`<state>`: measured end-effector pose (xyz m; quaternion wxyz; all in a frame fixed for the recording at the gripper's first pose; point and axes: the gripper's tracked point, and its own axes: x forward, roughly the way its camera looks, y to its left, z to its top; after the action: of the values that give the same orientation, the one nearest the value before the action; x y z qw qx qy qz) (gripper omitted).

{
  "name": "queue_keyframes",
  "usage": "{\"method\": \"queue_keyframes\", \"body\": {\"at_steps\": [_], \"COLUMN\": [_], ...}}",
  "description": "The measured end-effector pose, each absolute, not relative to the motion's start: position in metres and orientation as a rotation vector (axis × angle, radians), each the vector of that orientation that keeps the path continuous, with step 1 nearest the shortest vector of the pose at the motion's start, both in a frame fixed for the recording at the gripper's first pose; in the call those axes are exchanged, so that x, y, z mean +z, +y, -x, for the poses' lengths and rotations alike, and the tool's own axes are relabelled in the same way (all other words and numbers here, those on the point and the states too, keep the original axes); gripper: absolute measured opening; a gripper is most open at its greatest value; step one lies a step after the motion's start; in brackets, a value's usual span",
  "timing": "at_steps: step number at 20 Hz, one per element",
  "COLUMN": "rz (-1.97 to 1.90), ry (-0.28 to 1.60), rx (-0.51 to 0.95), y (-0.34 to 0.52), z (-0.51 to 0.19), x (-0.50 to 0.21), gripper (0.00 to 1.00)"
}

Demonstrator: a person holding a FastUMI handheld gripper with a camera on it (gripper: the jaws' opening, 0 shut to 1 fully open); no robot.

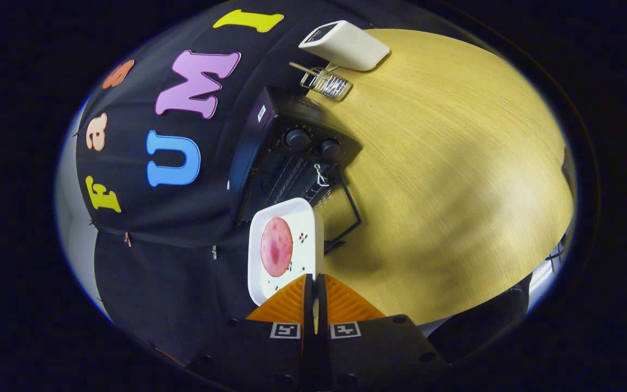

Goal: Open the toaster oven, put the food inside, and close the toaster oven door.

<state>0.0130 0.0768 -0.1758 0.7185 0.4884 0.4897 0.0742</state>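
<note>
Jaws of gripper [314, 283] nearly closed, pinching near rim of one white square plate [308, 228], held off wooden surface [444, 179]. One round pink food slice [276, 246] lies on plate, long axis running away from jaws toward oven. Just beyond, one black toaster oven [286, 147], door [340, 209] open, two knobs [297, 139]. Farther off, one wire rack [328, 83], one white box [346, 44].

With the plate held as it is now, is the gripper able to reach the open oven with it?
Probably yes. The gripper is shut on the plate rim, and the oven stands just beyond it with its door down. Nothing lies between plate and opening. The rack and white box sit farther back.
</note>
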Motion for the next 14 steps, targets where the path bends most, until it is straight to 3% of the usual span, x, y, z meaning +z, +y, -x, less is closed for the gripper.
{"method": "queue_keyframes", "body": {"at_steps": [5, 14], "rz": [-1.056, -1.103], "ry": [1.076, 1.000], "rx": [0.172, 0.048], "y": [0.117, 0.145], "z": [-0.033, -0.107], "x": [-0.189, -0.227], "gripper": [0.05, 0.05]}}
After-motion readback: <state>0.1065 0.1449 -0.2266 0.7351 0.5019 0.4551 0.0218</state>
